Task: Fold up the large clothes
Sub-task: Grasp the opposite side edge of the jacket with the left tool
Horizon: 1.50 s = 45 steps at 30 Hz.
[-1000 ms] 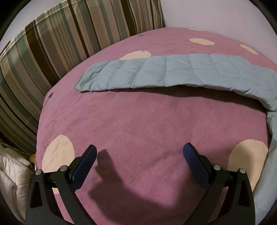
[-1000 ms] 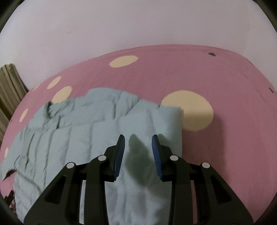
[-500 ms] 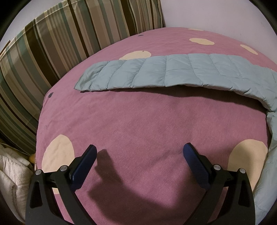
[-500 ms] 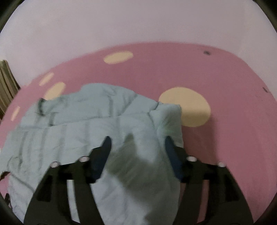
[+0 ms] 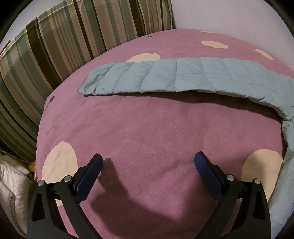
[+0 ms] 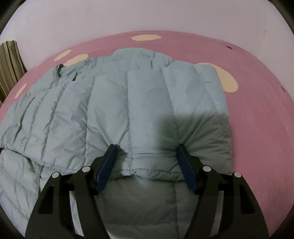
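A pale blue-green puffer jacket [image 6: 128, 103] lies spread on a pink bed cover [image 6: 257, 110] with cream dots. In the right wrist view its sewn hem edge lies folded over the body, right at my right gripper [image 6: 147, 147]. That gripper is open, its blue fingertips wide apart and resting on the padding, with the hem between them but not pinched. In the left wrist view one long sleeve [image 5: 165, 77] stretches across the far side of the bed. My left gripper [image 5: 148, 157] hangs open over bare pink cover [image 5: 147, 128], well short of the sleeve.
A striped cushion [image 5: 55, 46] stands along the bed's far left side, and its end shows in the right wrist view [image 6: 9, 62]. A white quilted bundle [image 5: 12, 187] sits beside the bed at the lower left. A pale wall [image 6: 147, 16] runs behind the bed.
The right gripper's jaws have spread wide, and it has dropped closer onto the jacket, whose folded hem now sits between the fingers. The left gripper's view is unchanged.
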Available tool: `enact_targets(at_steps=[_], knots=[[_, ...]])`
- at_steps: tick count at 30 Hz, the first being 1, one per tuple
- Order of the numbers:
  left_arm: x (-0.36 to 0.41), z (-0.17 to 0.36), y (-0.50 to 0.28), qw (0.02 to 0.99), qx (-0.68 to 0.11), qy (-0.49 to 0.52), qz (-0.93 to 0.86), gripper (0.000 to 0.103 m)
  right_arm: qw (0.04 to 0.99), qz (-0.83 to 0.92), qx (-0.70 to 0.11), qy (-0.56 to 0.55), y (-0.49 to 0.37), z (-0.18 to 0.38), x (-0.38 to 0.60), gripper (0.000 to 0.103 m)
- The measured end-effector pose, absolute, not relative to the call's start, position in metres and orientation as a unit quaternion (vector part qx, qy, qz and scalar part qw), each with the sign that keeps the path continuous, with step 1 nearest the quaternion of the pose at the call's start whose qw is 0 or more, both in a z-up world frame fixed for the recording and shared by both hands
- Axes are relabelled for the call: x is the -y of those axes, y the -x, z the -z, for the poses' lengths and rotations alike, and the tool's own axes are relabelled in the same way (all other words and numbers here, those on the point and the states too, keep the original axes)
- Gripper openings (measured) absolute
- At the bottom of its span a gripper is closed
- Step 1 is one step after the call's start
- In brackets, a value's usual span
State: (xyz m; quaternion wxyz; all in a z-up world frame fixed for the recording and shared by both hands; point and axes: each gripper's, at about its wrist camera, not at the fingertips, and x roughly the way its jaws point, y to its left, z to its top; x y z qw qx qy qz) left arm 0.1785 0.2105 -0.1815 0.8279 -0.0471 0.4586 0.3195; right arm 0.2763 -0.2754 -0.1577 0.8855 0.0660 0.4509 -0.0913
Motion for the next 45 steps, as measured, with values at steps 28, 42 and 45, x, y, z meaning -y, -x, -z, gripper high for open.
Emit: enact_targets(at_steps=[28,42,45], knots=[[-0.405,0.154,-0.159,0.847,-0.382,0.260,-0.264,0.073,0.893,0.095,-0.438,-0.049,-0.272,0.157,0.269,0.071],[-0.437,0.164,-0.200,0.857,-0.363,0.273,-0.245,0.007,0.893,0.096,-0.437,-0.041,-0.272,0.157,0.269,0.071],[-0.427,0.150,-0.205,0.868,-0.349,0.259,-0.239,0.005,0.893,0.095,-0.437,-0.041,-0.272,0.157,0.269,0.071]])
